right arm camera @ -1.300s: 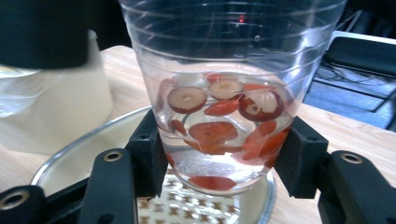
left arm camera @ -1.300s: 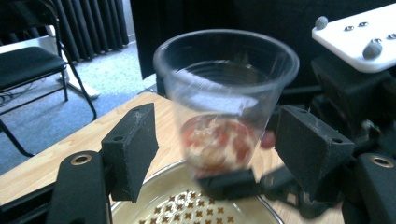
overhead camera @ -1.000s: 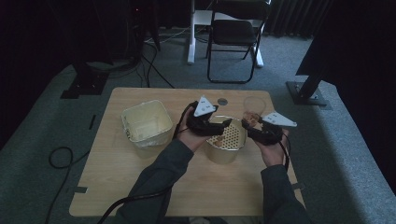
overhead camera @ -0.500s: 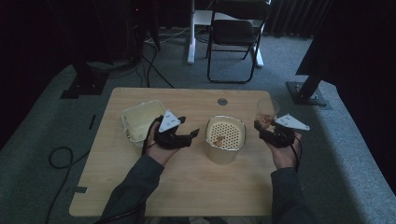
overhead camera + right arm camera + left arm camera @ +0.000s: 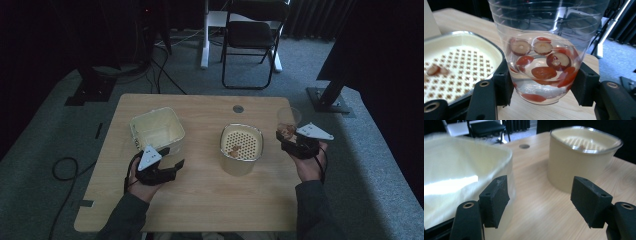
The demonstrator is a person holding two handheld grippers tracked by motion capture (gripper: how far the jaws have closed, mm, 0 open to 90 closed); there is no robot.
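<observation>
So far the work looks only begun, to judge by how things lie: the right gripper [image 5: 541,87] has its jaws pressed on both sides of a clear plastic cup [image 5: 544,50], and that cup is upright at the right edge of the bench [image 5: 200,200], just right of the cream pot fitted with a perforated strainer [image 5: 242,146]. Inside the cup sit red sliced pieces, which look like dried fruit [image 5: 541,65], lying in a little clear liquid at the bottom. Only a couple of pieces [image 5: 435,70] rest on the strainer's holes, so nearly all of the cup's contents are yet to be tipped out, if draining them through the strainer is the aim, which I judge likely. The left gripper [image 5: 162,167] is down low near the front-left of the bench, its jaws spread wide with nothing between them; in the left gripper view one pad sits right at the wall of the square cream tub [image 5: 461,182], though whether it touches I cannot tell. That tub looks empty, so what is left is probably the pouring, then any handling of the tub or the pot by the free left gripper.
</observation>
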